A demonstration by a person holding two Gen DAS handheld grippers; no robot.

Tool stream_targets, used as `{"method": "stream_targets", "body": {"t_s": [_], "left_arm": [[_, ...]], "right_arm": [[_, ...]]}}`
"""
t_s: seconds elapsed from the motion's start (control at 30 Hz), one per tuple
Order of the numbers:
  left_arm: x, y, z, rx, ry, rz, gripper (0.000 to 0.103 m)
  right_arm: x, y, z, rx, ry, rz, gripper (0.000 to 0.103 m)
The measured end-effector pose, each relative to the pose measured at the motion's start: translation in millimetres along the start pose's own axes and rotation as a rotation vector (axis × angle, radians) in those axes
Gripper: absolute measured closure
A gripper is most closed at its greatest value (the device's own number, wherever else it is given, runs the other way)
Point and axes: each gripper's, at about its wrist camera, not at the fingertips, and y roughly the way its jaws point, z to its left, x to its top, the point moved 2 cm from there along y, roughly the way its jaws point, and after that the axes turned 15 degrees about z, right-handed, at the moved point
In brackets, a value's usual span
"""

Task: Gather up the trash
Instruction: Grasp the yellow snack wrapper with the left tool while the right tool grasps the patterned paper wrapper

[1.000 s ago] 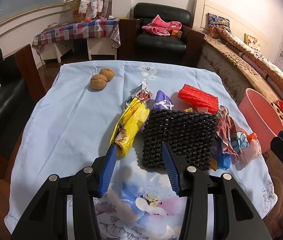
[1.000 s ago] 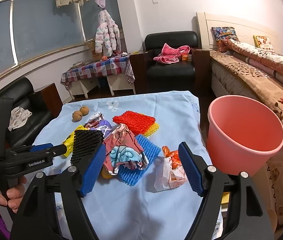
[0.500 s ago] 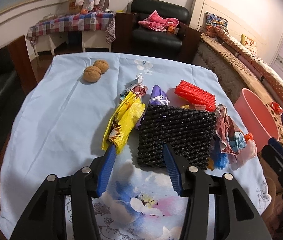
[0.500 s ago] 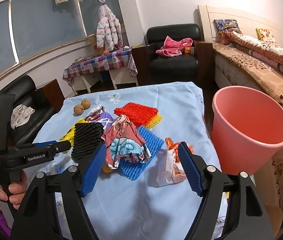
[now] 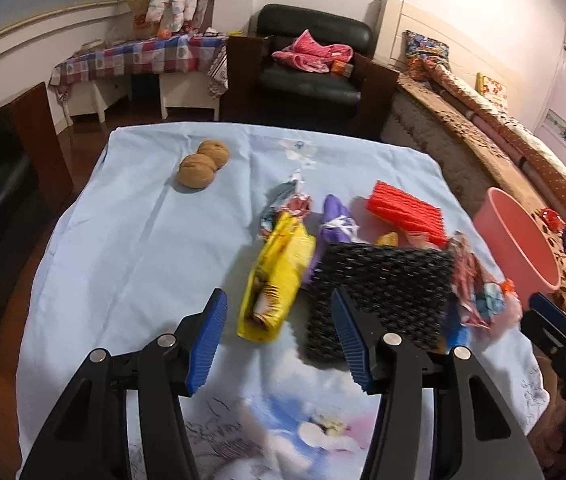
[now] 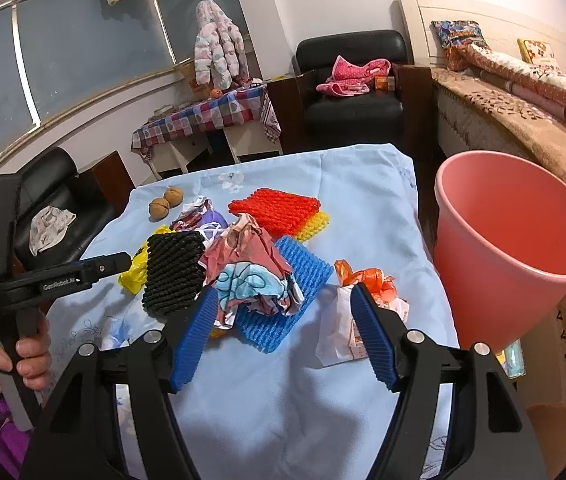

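A table (image 6: pixel 363 200) under a light blue cloth carries a heap of trash. A pink bucket (image 6: pixel 511 248) stands just beside its right edge. In the heap lie a black foam net (image 5: pixel 379 284), a yellow wrapper (image 5: pixel 279 272) and two walnuts (image 5: pixel 203 164) well apart. The left gripper (image 5: pixel 279 336) and right gripper (image 6: pixel 283 332) both hang released above the trash, holding nothing.

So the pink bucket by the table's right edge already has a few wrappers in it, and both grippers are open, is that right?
Not quite: the pink bucket is empty, as the right wrist view shows down to its bottom. The left gripper and right gripper are indeed open.
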Motion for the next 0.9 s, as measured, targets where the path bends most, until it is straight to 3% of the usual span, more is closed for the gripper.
{"method": "stream_targets", "body": {"t_s": [0.23, 0.37, 0.57, 0.77, 0.9], "left_arm": [[8.3, 21.2, 3.1, 0.02, 0.004, 0.05, 0.05], [7.3, 31.1, 4.7, 0.015, 0.007, 0.08, 0.082], [5.3, 24.5, 16.2, 0.003, -0.014, 0.06, 0.089], [3.8, 2.0, 26.3, 0.008, -0.021, 0.023, 0.089], [4.8, -10.3, 28.4, 0.012, -0.019, 0.006, 0.09]], "right_arm": [[1.6, 4.2, 0.2, 0.075, -0.014, 0.043, 0.034], [1.4, 7.8, -0.7, 0.097, -0.012, 0.065, 0.034], [14.2, 9.6, -1.1, 0.141, -0.007, 0.088, 0.034], [27.1, 22.9, 3.3, 0.119, -0.025, 0.116, 0.034], [27.4, 37.4, 2.8, 0.132, -0.026, 0.172, 0.057]]}}
